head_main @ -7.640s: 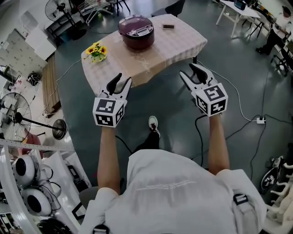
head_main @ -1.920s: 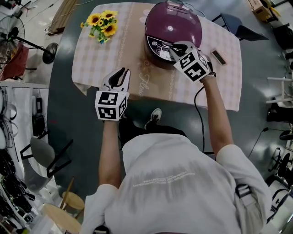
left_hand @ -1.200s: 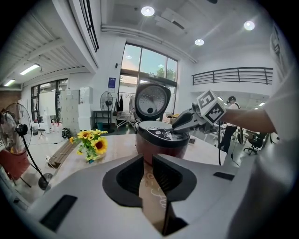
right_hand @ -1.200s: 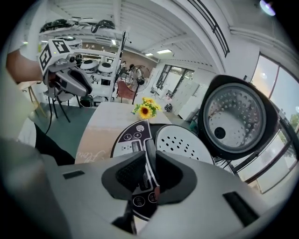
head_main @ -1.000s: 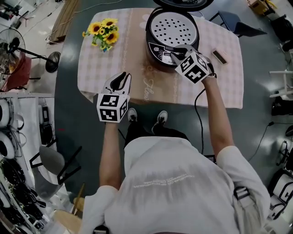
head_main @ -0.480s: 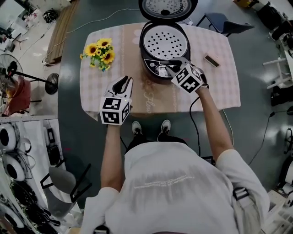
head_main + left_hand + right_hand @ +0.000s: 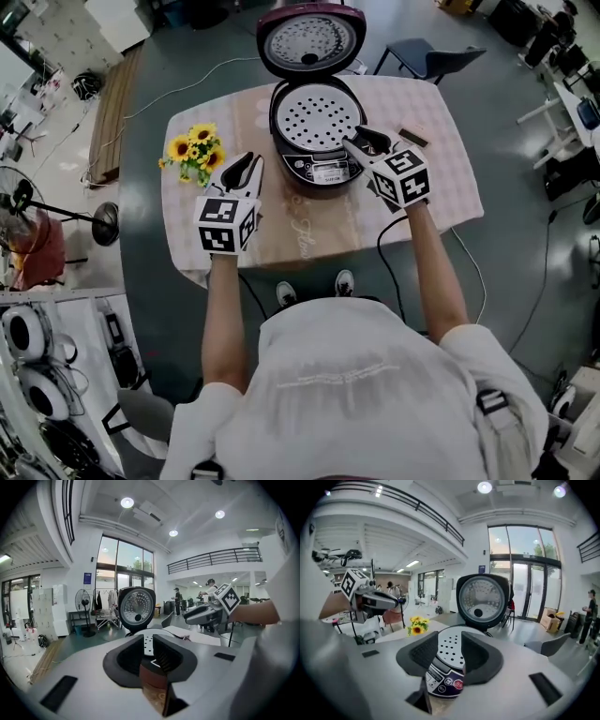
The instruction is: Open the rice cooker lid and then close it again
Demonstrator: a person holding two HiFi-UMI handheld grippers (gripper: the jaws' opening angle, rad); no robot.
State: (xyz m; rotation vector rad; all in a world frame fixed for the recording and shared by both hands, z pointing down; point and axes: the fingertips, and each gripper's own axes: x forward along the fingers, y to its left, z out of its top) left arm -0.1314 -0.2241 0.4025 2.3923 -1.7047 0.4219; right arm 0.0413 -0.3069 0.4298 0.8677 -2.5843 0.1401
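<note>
The maroon rice cooker [image 7: 314, 141] stands on the checked table [image 7: 441, 192] with its lid [image 7: 309, 37] swung up and back, showing the perforated inner plate [image 7: 316, 117]. My right gripper [image 7: 366, 142] hovers at the cooker's front right rim. Its jaws are opening and nothing is between them. In the right gripper view [image 7: 450, 651] the cooker body [image 7: 444, 681] and raised lid [image 7: 483, 597] lie straight ahead. My left gripper [image 7: 242, 173] hangs left of the cooker with a narrow empty gap between its jaws. In the left gripper view [image 7: 149, 644] the lid [image 7: 136, 609] faces me.
Sunflowers [image 7: 195, 153] lie on the table's left side, close to the left gripper. A small dark object [image 7: 412, 138] rests right of the cooker. A chair [image 7: 427, 56] stands behind the table. A fan [image 7: 28, 202] stands on the floor at far left.
The lid went from closed to fully up. The right gripper left the cooker's front panel, rose, and its jaws parted. The left gripper rose towards the cooker.
</note>
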